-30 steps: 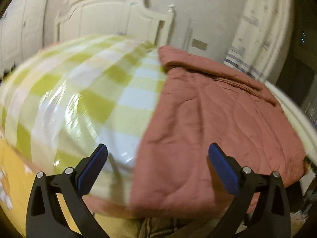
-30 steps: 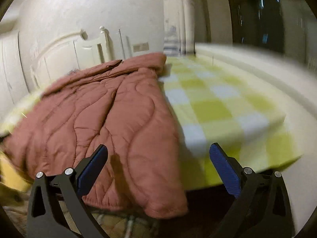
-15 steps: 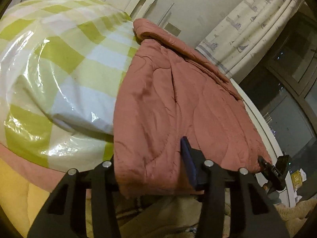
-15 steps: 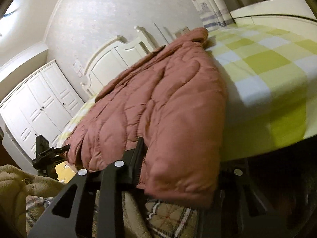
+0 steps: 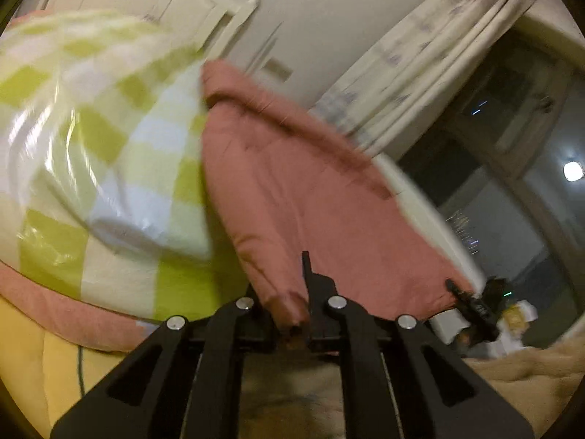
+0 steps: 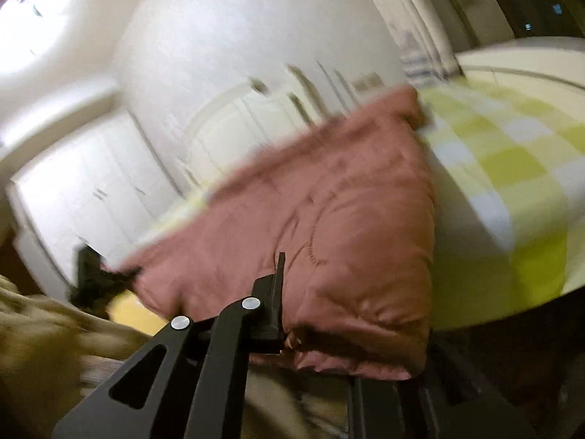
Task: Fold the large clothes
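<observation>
We find the quilted pink coat (image 5: 292, 183) spread lengthwise on the bed (image 5: 120, 168), its near hem hanging just over the bed's front edge. The fabric is dusty rose, padded, with curved stitched seams visible in the right wrist view (image 6: 329, 219). It lies on a yellow-green and white checked sheet under a glossy clear film that catches the light. Both pictures are blurred.

The left hand-held gripper (image 5: 292, 314) is clenched on the coat's near left hem corner, a small fold of pink cloth pinched between its black fingers. The right hand-held gripper (image 6: 292, 333) is likewise clenched on the near right part of the hem; the padded edge bulges over and hides its right finger.

No containers are seen.

The left wrist view alone shows a patterned curtain (image 5: 420, 73) and a dark window (image 5: 512, 146) with a round light reflected, plus the other hand-held gripper at the coat's far hem corner (image 5: 471, 303). The right wrist view alone shows white wardrobe doors (image 6: 91, 190) and a bright ceiling light (image 6: 33, 25). Both views show the white headboard (image 5: 204, 3).
</observation>
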